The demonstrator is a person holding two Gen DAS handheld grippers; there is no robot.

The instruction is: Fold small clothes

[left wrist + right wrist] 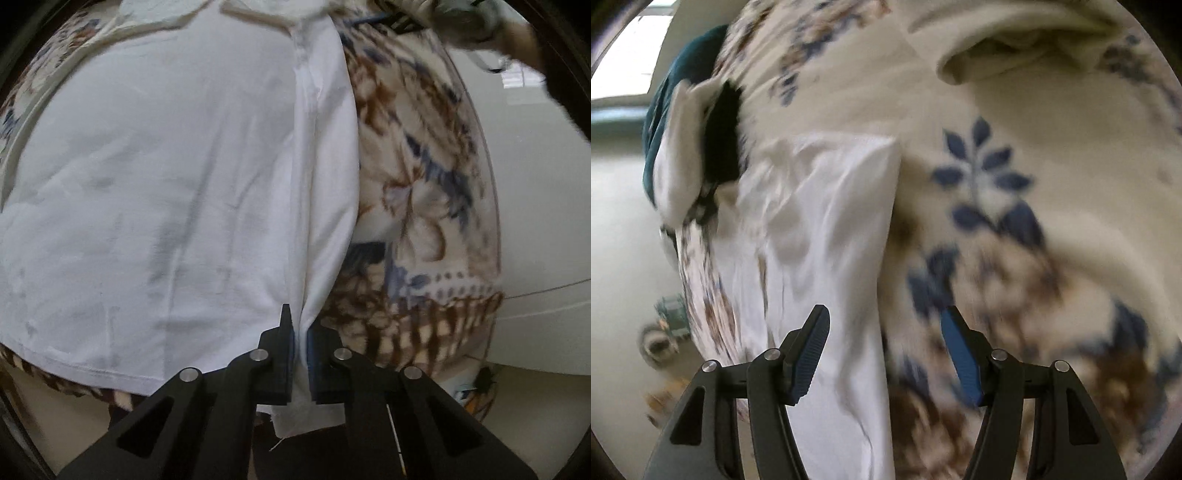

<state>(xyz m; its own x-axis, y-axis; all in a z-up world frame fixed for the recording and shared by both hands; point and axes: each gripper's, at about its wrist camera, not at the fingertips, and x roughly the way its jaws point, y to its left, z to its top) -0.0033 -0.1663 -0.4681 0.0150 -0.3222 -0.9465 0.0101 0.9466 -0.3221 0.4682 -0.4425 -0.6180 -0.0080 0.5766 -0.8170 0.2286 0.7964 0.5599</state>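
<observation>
A white garment [166,192] lies spread on a floral blanket [413,192]. My left gripper [300,332] is shut on the garment's near hem, pinching a fold of white cloth between its pads. In the right wrist view the same white garment [820,229] lies at the left, its folded edge running down the middle. My right gripper [884,325] is open and empty, hovering over that edge, with the left finger above the cloth and the right finger above the blanket [1015,229]. This view is blurred by motion.
A cream garment [1015,48] lies at the blanket's far side, and shows at the top of the left wrist view [266,9]. A teal cloth [687,81] with a white piece lies at the far left. Pale floor [535,206] lies beyond the blanket's edge.
</observation>
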